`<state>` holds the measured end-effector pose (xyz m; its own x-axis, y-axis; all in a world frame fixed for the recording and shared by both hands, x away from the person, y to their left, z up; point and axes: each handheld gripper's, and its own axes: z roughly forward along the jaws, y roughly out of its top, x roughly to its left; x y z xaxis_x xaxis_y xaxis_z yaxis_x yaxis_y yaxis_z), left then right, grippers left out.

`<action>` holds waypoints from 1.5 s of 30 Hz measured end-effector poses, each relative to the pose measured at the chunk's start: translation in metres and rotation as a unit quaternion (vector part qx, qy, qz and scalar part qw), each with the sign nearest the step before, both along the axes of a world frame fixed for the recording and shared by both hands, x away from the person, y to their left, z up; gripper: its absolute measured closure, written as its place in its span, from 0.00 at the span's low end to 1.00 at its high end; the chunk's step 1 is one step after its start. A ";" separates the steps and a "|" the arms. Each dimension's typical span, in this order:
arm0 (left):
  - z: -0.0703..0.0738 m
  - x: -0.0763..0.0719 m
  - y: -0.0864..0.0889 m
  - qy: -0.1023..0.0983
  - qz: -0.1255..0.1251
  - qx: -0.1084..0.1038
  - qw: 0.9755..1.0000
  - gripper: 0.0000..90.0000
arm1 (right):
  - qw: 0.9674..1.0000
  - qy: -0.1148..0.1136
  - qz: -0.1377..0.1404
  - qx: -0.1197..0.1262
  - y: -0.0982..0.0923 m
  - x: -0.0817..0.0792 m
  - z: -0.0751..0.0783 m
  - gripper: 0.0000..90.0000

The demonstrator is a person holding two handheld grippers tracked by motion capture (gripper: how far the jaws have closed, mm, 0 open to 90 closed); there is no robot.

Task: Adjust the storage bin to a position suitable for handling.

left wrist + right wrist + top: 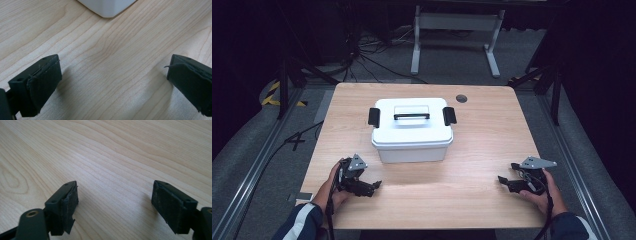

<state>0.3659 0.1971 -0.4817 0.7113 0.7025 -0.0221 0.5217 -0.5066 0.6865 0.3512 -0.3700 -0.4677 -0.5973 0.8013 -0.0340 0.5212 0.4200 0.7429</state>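
A white plastic box (pixel 412 131) with a lid, a handle on top and a black latch at each end stands in the middle of the wooden table (pixel 472 195). My left gripper (pixel 373 186) rests low near the table's front left, in front of the box's left corner, jaws wide apart with nothing between them. In the left gripper view that gripper (pixel 113 80) faces bare wood, with the box's corner (pixel 107 7) at the top. My right gripper (pixel 503 181) sits at the front right, open and empty. The right gripper view has this gripper (pixel 115 205) over bare wood.
A round dark grommet (pixel 461 98) is set in the table top behind the box to the right. Beyond the far edge stand a white table frame (pixel 452 30) and cables (pixel 362 55) on grey floor. Rails run along both sides.
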 end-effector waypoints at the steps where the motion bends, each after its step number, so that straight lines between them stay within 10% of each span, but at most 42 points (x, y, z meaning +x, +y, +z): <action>1: 0.000 0.001 0.001 -0.003 -0.006 0.000 1.000 0.00 | 1.000 0.000 0.000 0.000 0.000 0.000 0.000 0.23; 29: -0.001 0.006 0.008 -0.005 -0.053 -0.001 0.999 0.00 | 0.999 0.023 0.033 -0.029 -0.005 0.004 0.006 0.20; 45: -0.001 0.006 0.009 -0.004 -0.055 -0.001 0.998 0.00 | 0.993 0.011 0.089 -0.078 0.004 0.013 0.045 0.39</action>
